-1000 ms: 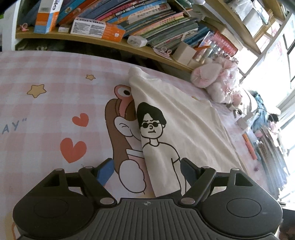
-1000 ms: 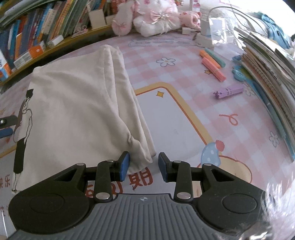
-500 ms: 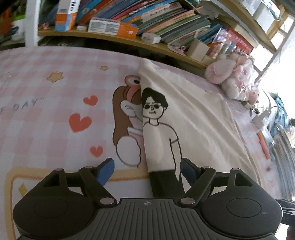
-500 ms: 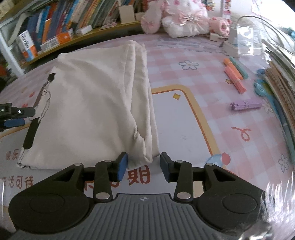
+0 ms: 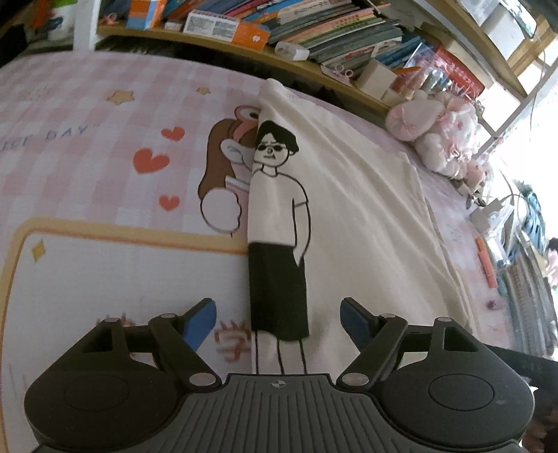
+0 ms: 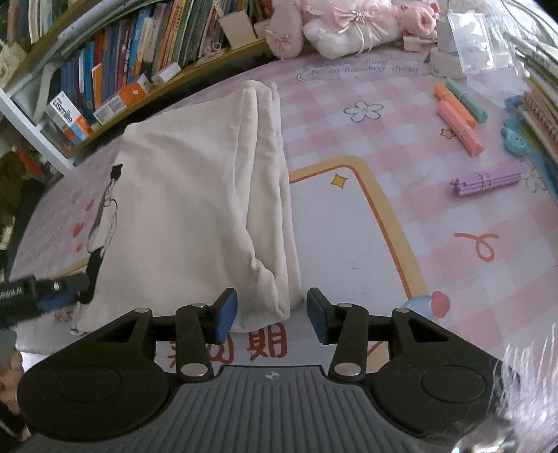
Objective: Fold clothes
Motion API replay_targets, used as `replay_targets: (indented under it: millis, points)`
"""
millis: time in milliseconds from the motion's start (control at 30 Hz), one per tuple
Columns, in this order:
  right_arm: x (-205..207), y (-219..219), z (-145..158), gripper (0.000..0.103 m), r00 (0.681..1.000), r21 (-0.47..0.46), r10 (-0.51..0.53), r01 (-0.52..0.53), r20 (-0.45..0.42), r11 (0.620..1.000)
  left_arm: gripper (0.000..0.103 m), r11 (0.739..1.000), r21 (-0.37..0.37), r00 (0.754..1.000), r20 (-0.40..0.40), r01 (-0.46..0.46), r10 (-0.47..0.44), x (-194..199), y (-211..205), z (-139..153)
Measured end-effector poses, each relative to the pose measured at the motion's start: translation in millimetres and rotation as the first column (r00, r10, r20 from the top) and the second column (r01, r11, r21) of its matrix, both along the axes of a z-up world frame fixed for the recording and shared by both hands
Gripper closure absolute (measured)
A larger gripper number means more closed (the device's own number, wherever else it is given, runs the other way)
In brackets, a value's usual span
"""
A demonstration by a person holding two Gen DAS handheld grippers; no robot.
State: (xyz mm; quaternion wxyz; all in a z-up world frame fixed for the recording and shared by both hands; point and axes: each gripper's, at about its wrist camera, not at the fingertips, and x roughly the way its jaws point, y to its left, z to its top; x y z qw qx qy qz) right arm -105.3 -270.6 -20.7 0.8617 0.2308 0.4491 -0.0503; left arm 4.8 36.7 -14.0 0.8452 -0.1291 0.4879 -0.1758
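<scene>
A cream T-shirt [image 5: 366, 209] lies folded lengthwise on the pink cartoon mat [image 5: 87, 174]. A drawn man in black shorts [image 5: 277, 244] runs along its left fold. My left gripper [image 5: 279, 313] hovers over the shirt's near left edge, jaws wide and closing slightly, nothing pressed between the pads. In the right wrist view the shirt [image 6: 195, 195] ends in a bunched near right corner [image 6: 275, 299]. My right gripper [image 6: 272, 306] straddles that corner as its jaws open, pads clear of the cloth. One finger of the left gripper [image 6: 66, 284] shows at the shirt's far side.
A low shelf of books [image 5: 314, 31] and pink plush toys [image 5: 443, 139] line the mat's far edge. Pink and orange stick bundles [image 6: 460, 122], a purple bundle [image 6: 488, 179] and a stack of notebooks [image 6: 537, 115] lie to the right of the shirt.
The left gripper has drawn back along the shirt's left fold toward the near hem. The right gripper's jaws have widened around the near right corner, and it has backed off a little.
</scene>
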Motion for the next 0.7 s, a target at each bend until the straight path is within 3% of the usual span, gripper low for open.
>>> replay_targets:
  millis: [100, 167, 233, 267, 400, 533, 700]
  points:
    - [2, 1, 0, 0.061, 1.0, 0.001, 0.013, -0.013, 0.004, 1.0, 0.026, 1.0, -0.014, 1.0, -0.011, -0.009, 0.009, -7, 1, 0]
    - [3, 3, 1, 0.061, 1.0, -0.007, 0.027, -0.027, 0.005, 1.0, 0.032, 1.0, -0.02, 1.0, -0.02, -0.008, 0.007, -10, 1, 0]
    - [4, 4, 1, 0.066, 0.999, -0.022, 0.04, -0.04, 0.005, 0.999, 0.05, 1.0, -0.03, 0.999, -0.034, -0.004, 0.003, -13, 2, 0]
    - [4, 4, 1, 0.067, 0.999, -0.028, 0.047, -0.047, 0.005, 0.999, 0.066, 0.999, -0.041, 0.999, -0.048, -0.008, 0.007, -14, 4, -1]
    - [7, 5, 0, 0.083, 0.997, -0.03, 0.081, -0.08, 0.004, 0.996, 0.099, 0.996, -0.064, 0.995, -0.081, -0.062, 0.057, -20, 13, -6]
    - [7, 11, 4, 0.088, 0.988, -0.024, 0.153, -0.152, 0.014, 0.988, 0.1, 1.0, 0.012, 0.999, 0.034, -0.024, 0.024, -42, 9, 12]
    - [0, 12, 8, 0.088, 0.979, 0.014, 0.205, -0.205, 0.02, 0.979, 0.099, 0.999, 0.027, 0.999, 0.009, -0.034, 0.034, -55, 20, 7]
